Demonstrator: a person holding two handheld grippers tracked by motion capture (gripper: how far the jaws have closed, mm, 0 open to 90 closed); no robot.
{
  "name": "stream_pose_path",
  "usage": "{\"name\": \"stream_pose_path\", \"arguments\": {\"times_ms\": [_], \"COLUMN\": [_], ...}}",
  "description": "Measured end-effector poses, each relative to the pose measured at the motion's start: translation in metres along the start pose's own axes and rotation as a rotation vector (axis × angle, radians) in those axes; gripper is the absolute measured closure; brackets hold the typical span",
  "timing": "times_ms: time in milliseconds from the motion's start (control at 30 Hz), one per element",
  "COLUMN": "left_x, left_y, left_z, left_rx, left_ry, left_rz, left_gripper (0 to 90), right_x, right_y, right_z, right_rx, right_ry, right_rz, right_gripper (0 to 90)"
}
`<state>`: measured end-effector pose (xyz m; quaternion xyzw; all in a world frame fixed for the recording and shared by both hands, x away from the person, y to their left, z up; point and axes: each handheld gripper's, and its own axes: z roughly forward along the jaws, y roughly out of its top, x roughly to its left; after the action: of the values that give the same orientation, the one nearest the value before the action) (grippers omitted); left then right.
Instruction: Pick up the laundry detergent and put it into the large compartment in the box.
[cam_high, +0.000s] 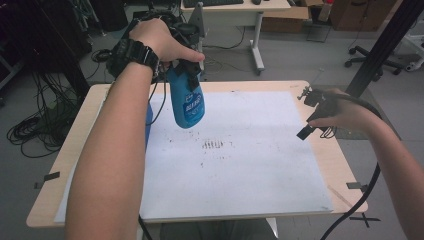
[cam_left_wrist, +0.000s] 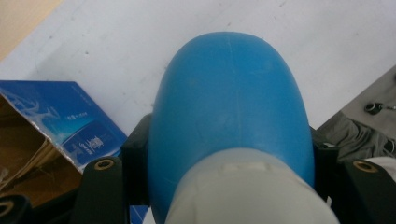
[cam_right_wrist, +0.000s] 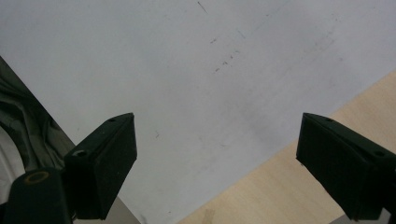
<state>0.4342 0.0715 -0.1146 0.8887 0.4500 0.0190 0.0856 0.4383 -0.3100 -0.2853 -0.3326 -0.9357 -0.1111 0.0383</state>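
A blue spray bottle hangs base-down, slightly tilted, above the far left part of the white sheet. My left gripper is shut on the bottle's upper body. In the left gripper view the blue bottle sits between both black jaws, with its pale neck nearest the camera. My right gripper hovers over the sheet's right edge. In the right gripper view, the right gripper stands open with nothing between its jaws. Small dark marks dot the middle of the sheet.
The sheet covers most of a light wooden table. A blue box lies by the sheet's left edge, under my left forearm; it appears as the blue box, torn open. Cables lie on the floor at left, and a black post rises at right.
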Motion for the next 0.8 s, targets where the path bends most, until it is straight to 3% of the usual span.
{"name": "stream_pose_path", "arguments": {"times_ms": [233, 433, 800], "left_x": [0.013, 0.021, 0.032], "left_y": [-0.006, -0.011, -0.018], "left_z": [-0.005, -0.009, -0.012], "left_rx": [-0.015, -0.025, -0.036], "left_ry": [0.025, 0.018, 0.044], "left_rz": [-0.069, -0.126, -0.189], "left_gripper": [37.9, 37.9, 37.9], "right_x": [-0.001, -0.003, -0.004], "right_y": [-0.001, -0.001, -0.003], "right_z": [0.0, 0.0, 0.001], "right_rx": [0.003, 0.0, 0.004], "right_ry": [0.0, 0.0, -0.002], "right_rz": [0.005, 0.003, 0.007], "right_gripper": [12.2, 12.2, 12.2]}}
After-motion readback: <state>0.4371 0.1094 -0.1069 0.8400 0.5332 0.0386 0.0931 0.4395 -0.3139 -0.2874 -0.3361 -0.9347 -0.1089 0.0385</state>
